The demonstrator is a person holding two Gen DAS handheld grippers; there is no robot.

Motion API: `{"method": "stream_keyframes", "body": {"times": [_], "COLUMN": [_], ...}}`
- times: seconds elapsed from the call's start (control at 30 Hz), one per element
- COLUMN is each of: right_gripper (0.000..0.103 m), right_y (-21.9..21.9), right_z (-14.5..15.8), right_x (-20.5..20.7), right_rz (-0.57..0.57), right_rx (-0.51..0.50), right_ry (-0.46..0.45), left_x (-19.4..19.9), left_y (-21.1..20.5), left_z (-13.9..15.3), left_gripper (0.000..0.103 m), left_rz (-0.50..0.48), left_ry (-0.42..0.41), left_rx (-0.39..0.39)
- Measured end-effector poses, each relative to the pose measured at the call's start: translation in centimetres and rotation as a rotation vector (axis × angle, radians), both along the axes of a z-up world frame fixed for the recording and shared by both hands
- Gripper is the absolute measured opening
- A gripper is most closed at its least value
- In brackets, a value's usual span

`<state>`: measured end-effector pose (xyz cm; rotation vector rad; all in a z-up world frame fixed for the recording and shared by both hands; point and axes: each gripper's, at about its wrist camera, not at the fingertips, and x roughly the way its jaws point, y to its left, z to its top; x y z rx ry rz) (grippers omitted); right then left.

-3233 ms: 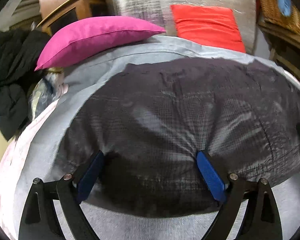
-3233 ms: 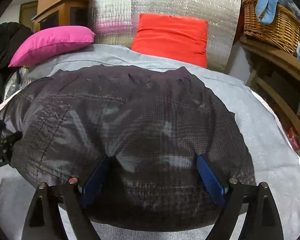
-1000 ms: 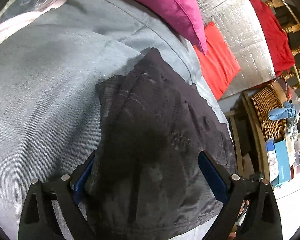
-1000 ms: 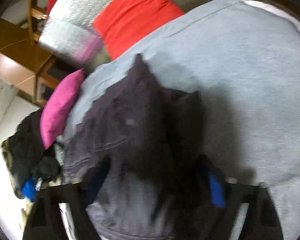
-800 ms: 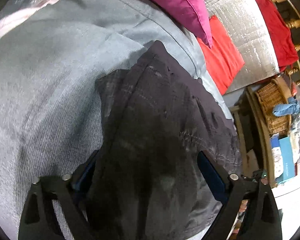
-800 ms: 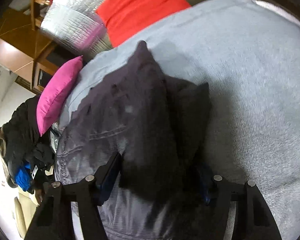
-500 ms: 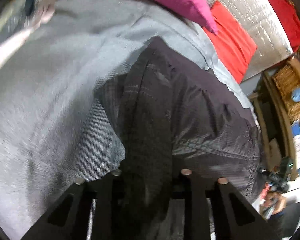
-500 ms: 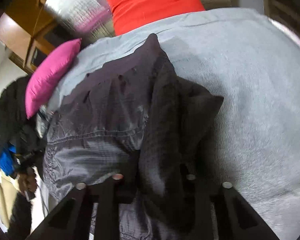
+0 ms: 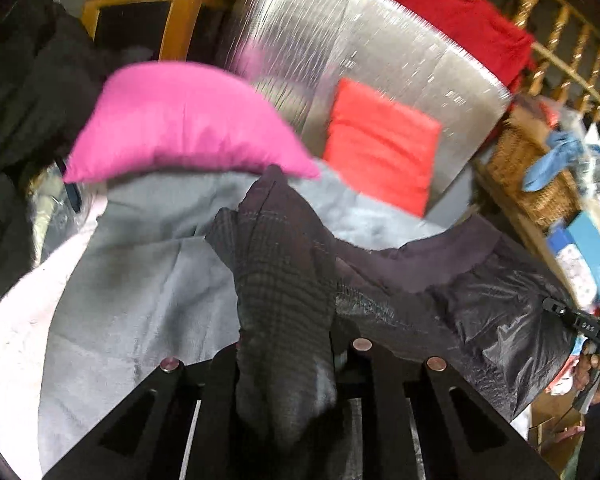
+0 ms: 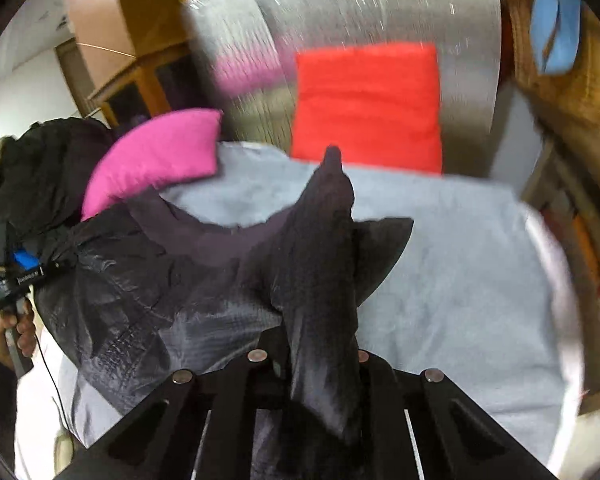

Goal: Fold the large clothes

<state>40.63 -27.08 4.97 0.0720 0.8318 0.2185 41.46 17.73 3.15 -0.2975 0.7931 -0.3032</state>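
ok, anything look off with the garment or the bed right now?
Nothing damaged or spilled. The dark garment hangs bunched between the two tools instead of lying flat on the grey bedspread, as expected mid-fold. Left tool and right tool each pinch a twisted fold of it. Both views are motion-blurred.

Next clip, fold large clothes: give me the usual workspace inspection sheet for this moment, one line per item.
Surface: bed with a grey cover, pale sheet at its edges.
Job's things: dark jacket, lifted off the cover at two pinched points, sagging between them.
Clutter: pink cushion, red cushion, black clothes pile beside the bed.
Grippers: left gripper has jaws closing on a bunched fold of the jacket; right gripper is shut on another fold.
Cables: thin black cable hanging below the hand that holds the left gripper.
Surroundings: silver foil panel, wicker basket, wooden cabinet, wooden railing.
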Motion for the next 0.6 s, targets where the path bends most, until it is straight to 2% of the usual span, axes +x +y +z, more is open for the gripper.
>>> {"method": "stream_keyframes", "body": {"times": [0.1,0.2,0.3,0.37,0.4,0.43,0.47,0.5,0.53,0.57,0.6], "right_gripper": [0.010,0.010,0.010,0.011,0.012,0.018,0.029,0.037,0.060,0.075,0.077], "right_y": [-1.0,-2.5,-3.3,-3.6,-3.9,-4.0,-4.3,-5.3,-6.3,-7.5,-8.2], "right_z": [1.1,-1.1,-5.2,-10.0,-13.0,-15.8,-17.9,-20.2,-20.5,-20.4,-20.2], "right_x": [-4.9,-9.4,-13.1,-15.4,-16.0,-16.3,-16.4,-17.0,-17.7,-18.4,-18.8], "right_rz": [-0.002,-0.030,-0.061,-0.079,-0.102,-0.128,-0.149,-0.180,-0.224,-0.274,-0.290], "right_rx": [-0.007,0.020,0.065,0.095,0.110,0.099,0.086,0.137,0.184,0.233,0.266], "right_ry": [-0.043,-0.044,-0.012,0.046,0.101,0.164,0.207,0.224,0.208,0.198,0.185], "left_x": [-4.1,-8.5,-11.8,-12.4,-12.5,-12.6,-13.1,-13.8,-14.1,-14.3,-14.5], "left_y": [0.9,1.5,0.7,-0.1,-0.2,-0.3,0.1,0.8,1.3,1.8,2.2], "left_z": [0.5,-1.8,-7.4,-13.0,-15.0,-17.5,-18.7,-18.6,-18.0,-17.2,-16.5], "left_gripper": [0.017,0.017,0.018,0.022,0.028,0.049,0.055,0.062,0.067,0.070,0.073], "left_rz": [-0.014,-0.031,-0.048,-0.037,-0.023,0.001,0.026,0.053,0.073,0.085,0.089], "left_ry": [-0.055,-0.069,-0.027,0.093,0.150,0.215,0.209,0.177,0.180,0.189,0.186], "left_rx": [-0.013,-0.044,-0.018,0.018,0.052,0.098,0.092,0.072,0.073,0.086,0.095]}}
